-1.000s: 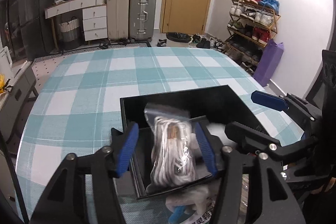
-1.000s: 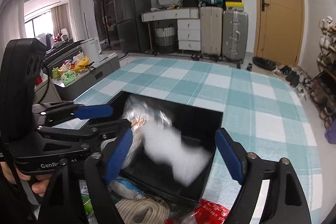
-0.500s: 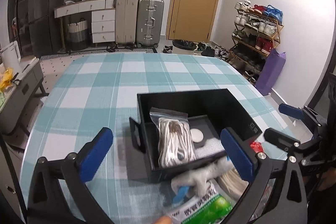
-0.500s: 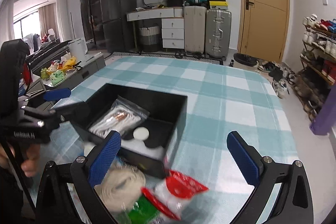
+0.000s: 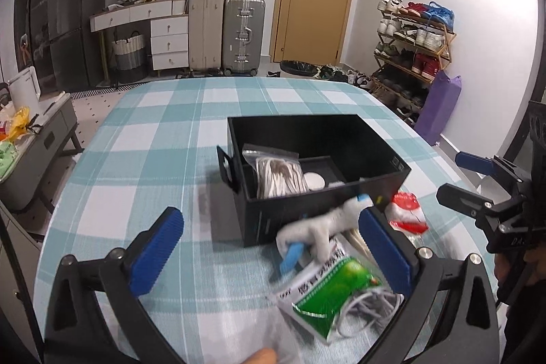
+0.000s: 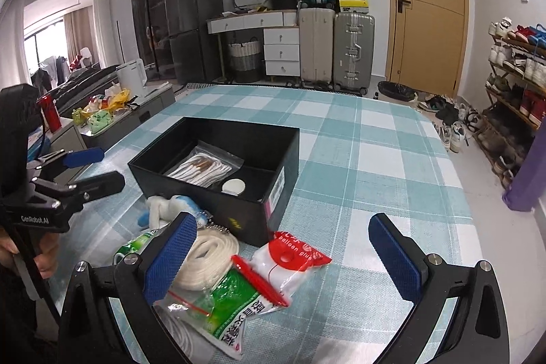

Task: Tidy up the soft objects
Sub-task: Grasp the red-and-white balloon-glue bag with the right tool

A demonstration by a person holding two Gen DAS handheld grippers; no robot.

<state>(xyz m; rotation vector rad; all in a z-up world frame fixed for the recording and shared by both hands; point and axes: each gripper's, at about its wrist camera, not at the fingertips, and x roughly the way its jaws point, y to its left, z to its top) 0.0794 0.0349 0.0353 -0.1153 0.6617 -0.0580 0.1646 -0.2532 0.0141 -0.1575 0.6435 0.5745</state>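
I hold 2 grippers over a table covered in a teal and white checked cloth (image 6: 375, 159). My left gripper (image 5: 269, 256) has its blue pads spread wide apart with nothing clamped between them; it hangs above the cloth near the front of a black box (image 5: 324, 203). My right gripper (image 6: 290, 256) also stands wide apart and grips nothing. The open black box sits in the middle of the table. Inside it lies a clear zip bag of white cord (image 6: 204, 171) toward the left side, with a small white round disc (image 6: 233, 186) just beside it. Outside the box, against its near wall, a pile of soft things rests on the cloth: a white and blue plush toy (image 6: 170, 207), a coil of white rope (image 6: 208, 256), a green and white packet (image 6: 228, 309), and a red and white bag of balloon glue (image 6: 290, 256). Part of the pile sits under my right gripper's left pad. A fingertip (image 5: 259, 357) shows at the bottom edge of the left view.
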